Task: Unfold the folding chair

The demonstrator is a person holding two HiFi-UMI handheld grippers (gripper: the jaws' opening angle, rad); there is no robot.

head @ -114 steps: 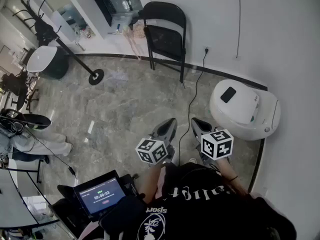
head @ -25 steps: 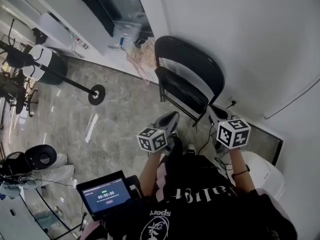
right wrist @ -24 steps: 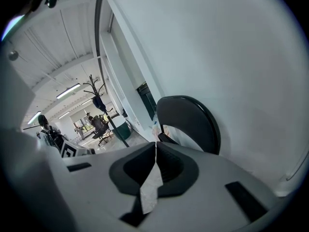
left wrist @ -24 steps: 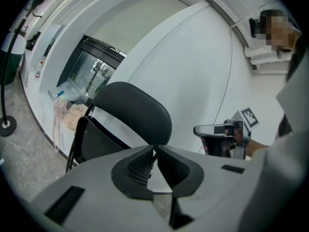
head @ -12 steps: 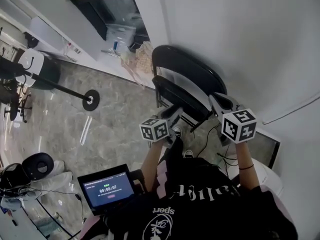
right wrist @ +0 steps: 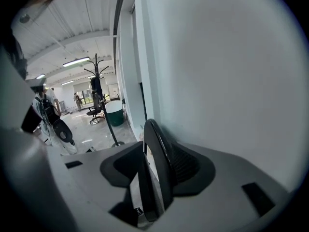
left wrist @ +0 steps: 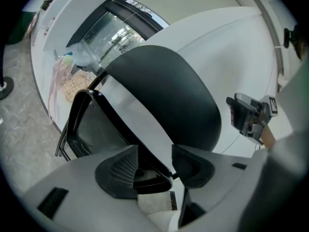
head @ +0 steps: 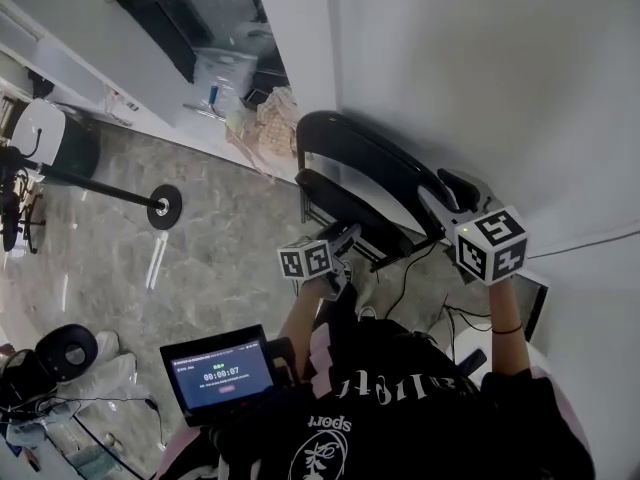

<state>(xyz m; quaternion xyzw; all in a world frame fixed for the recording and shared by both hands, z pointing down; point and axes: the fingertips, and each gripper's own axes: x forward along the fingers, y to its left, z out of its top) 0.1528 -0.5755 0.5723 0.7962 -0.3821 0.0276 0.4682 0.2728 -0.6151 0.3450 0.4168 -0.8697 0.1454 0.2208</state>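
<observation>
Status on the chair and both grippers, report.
Both jaws just opened: left gripper straddles seat edge, right gripper straddles backrest top, neither clamped. Folding chair still folded. Wall close behind it.

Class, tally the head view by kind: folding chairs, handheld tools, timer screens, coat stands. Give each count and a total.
Folding chair: 1
Tools: 2, left tool and right tool; the jaws of each have just been opening, with part of the chair between them
Timer screen: 1
Coat stand: 1
Total: 5
</observation>
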